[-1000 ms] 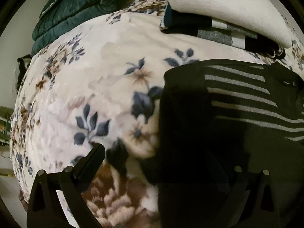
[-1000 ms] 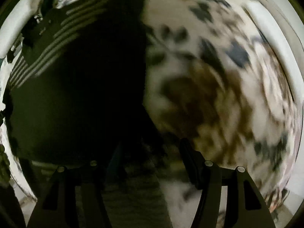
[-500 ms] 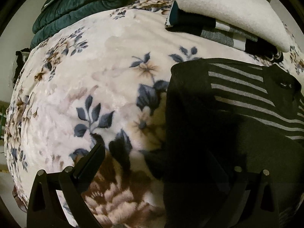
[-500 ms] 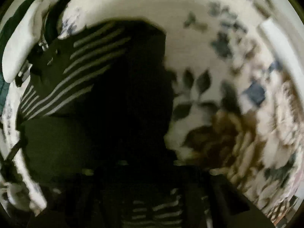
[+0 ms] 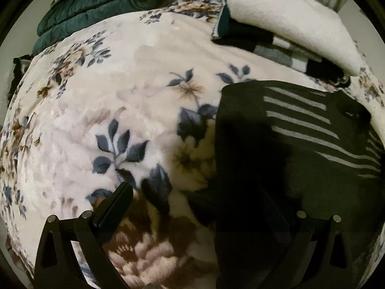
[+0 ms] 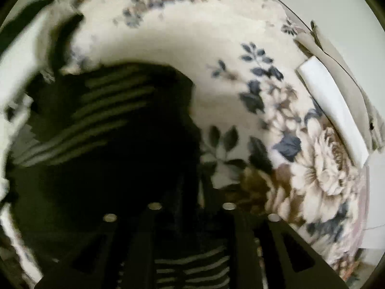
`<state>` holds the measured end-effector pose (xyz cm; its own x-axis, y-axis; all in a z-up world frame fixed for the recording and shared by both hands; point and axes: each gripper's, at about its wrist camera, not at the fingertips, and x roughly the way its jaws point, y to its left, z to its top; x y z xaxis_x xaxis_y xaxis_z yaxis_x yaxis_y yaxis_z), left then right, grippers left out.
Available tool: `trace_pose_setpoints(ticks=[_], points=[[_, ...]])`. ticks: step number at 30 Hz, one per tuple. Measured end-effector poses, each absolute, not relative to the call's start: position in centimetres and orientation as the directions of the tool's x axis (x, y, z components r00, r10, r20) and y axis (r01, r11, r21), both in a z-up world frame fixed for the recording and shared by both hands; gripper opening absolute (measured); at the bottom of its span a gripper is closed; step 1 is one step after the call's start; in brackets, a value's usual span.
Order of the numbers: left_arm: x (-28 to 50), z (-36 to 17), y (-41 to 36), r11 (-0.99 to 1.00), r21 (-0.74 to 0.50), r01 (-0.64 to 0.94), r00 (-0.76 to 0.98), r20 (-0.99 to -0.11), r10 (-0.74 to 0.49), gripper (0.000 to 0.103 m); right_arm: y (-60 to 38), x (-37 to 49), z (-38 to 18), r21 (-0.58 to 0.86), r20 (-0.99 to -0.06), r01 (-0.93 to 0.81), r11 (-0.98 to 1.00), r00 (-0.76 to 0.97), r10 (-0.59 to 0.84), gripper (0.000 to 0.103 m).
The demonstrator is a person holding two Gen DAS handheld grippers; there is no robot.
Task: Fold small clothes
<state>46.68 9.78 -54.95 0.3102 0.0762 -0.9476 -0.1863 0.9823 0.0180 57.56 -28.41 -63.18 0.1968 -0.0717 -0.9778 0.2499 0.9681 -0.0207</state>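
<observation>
Lying flat on the bed's floral blanket [image 5: 149,110], the dark shirt [image 5: 300,159] shows pale stripes across its upper part. In the left wrist view it fills the right half of the frame, with its left edge running down the middle.

1. Left hand-held gripper [image 5: 199,207]: jaws spread wide. The left finger [image 5: 113,207] sits over the bare blanket, just beside the shirt's left edge. The right finger is lost in shadow over the dark cloth; contact cannot be told.

2. Right hand-held gripper [image 6: 192,192]: fingers drawn close together at the right edge of the shirt [image 6: 108,125]. A striped fold of cloth [image 6: 192,269] shows between the finger bases. The frame is blurred and dark there, so whether the tips pinch the cloth cannot be told.

3. Behind the shirt, a stack of folded clothes [image 5: 272,45] rests on the blanket, topped by a cream piece [image 5: 288,16].

4. A dark green quilt [image 5: 101,2] lies at the far left end of the bed.

5. In the right wrist view, a white strip [image 6: 334,110] runs along the blanket's [image 6: 216,36] right edge.
</observation>
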Motion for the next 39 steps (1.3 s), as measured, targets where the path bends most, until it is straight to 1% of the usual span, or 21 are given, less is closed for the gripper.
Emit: trace_pose_setpoints(ticks=[1, 2, 4, 6, 7, 8, 9, 10, 11, 12, 16, 18, 20, 23, 26, 29, 33, 36, 37, 38, 39], points=[[46.5, -55.1, 9.6, 0.985, 0.022, -0.172, 0.308, -0.948, 0.075, 0.103, -27.8, 57.3, -62.8, -0.032, -0.977, 0.229, 0.973, 0.198, -0.079, 0.051], [46.3, -55.4, 9.5, 0.987, 0.027, -0.16, 0.303, -0.95, 0.075, 0.103, -27.0, 56.8, -63.1, -0.076, -0.98, 0.198, 0.977, 0.168, -0.11, 0.054], [45.7, -56.1, 9.2, 0.99, 0.019, -0.137, 0.285, -0.957, 0.057, 0.103, -26.2, 56.1, -65.2, -0.123, -0.99, 0.164, 0.979, 0.054, -0.133, 0.054], [45.0, -56.1, 9.1, 0.991, 0.014, -0.13, 0.278, -0.959, 0.05, 0.103, -26.3, 54.9, -66.9, -0.105, -0.994, 0.18, 0.978, -0.031, -0.101, 0.054], [44.8, -55.6, 9.2, 0.991, 0.01, -0.134, 0.284, -0.958, 0.048, 0.103, -26.5, 54.4, -66.6, -0.086, -0.996, 0.205, 0.975, -0.036, -0.08, 0.054], [44.5, -54.8, 9.1, 0.99, 0.012, -0.138, 0.296, -0.954, 0.053, 0.103, -26.6, 54.2, -66.0, -0.07, -0.998, 0.222, 0.972, -0.024, -0.066, 0.054], [44.0, -53.7, 9.0, 0.99, 0.016, -0.143, 0.313, -0.948, 0.061, 0.103, -26.8, 53.9, -64.6, -0.046, -0.999, 0.241, 0.97, 0.01, -0.05, 0.057], [43.5, -52.5, 8.6, 0.989, 0.014, -0.146, 0.33, -0.942, 0.062, 0.103, -26.9, 53.7, -63.5, -0.03, -0.999, 0.247, 0.969, 0.036, -0.04, 0.061], [42.9, -51.4, 8.2, 0.989, 0.013, -0.146, 0.346, -0.936, 0.063, 0.103, -27.0, 53.3, -62.0, -0.006, -0.997, 0.248, 0.969, 0.067, -0.024, 0.072], [42.1, -50.0, 7.2, 0.989, 0.013, -0.146, 0.365, -0.929, 0.066, 0.103, -27.1, 53.0, -61.0, 0.014, -0.996, 0.248, 0.969, 0.087, -0.007, 0.077], [38.6, -46.0, 3.0, 0.989, 0.005, -0.147, 0.392, -0.918, 0.063, 0.103, -27.7, 51.5, -57.7, 0.076, -0.992, 0.201, 0.977, 0.114, 0.054, 0.08], [36.8, -44.9, 0.2, 0.989, 0.005, -0.145, 0.385, -0.921, 0.061, 0.103, -28.4, 50.7, -56.8, 0.118, -0.989, 0.166, 0.979, 0.112, 0.1, 0.088], [34.8, -44.2, -3.2, 0.988, 0.011, -0.152, 0.358, -0.931, 0.066, 0.103, -29.6, 50.2, -56.2, 0.176, -0.981, 0.146, 0.974, 0.103, 0.162, 0.092], [30.9, -44.6, -8.9, 0.987, 0.004, -0.162, 0.296, -0.954, 0.052, 0.103, -32.6, 49.3, -56.6, 0.239, -0.97, 0.116, 0.964, 0.063, 0.233, 0.092], [27.2, -46.7, -15.0, 0.988, -0.042, -0.147, 0.208, -0.978, -0.01, 0.103, -35.7, 48.8, -57.0, 0.263, -0.965, 0.081, 0.961, 0.032, 0.262, 0.092], [23.2, -49.7, -21.7, 0.987, -0.116, -0.107, 0.079, -0.991, -0.108, 0.103, -38.6, 48.2, -58.1, 0.262, -0.965, 0.053, 0.964, -0.006, 0.263, 0.092], [18.3, -52.7, -28.4, 0.986, -0.166, -0.023, -0.008, -0.986, -0.166, 0.101, -41.8, 47.6, -59.8, 0.258, -0.964, 0.055, 0.965, -0.058, 0.261, 0.092], [15.4, -55.5, -31.6, 0.982, -0.187, 0.02, -0.078, -0.98, -0.185, 0.094, -43.4, 47.4, -61.0, 0.249, -0.964, 0.062, 0.966, -0.079, 0.254, 0.092], [14.8, -56.5, -32.3, 0.981, -0.193, 0.028, -0.097, -0.977, -0.189, 0.084, -43.8, 47.5, -61.3, 0.252, -0.963, 0.066, 0.965, -0.085, 0.257, 0.092], [14.1, -57.7, -32.9, 0.981, -0.191, 0.039, -0.119, -0.975, -0.186, 0.061, -44.2, 47.6, -61.6, 0.262, -0.96, 0.067, 0.963, -0.089, 0.267, 0.092], [13.9, -58.3, -33.3, 0.984, -0.171, 0.055, -0.124, -0.979, -0.163, 0.049, -44.4, 47.9, -61.9, 0.27, -0.957, 0.067, 0.961, -0.09, 0.275, 0.092]])
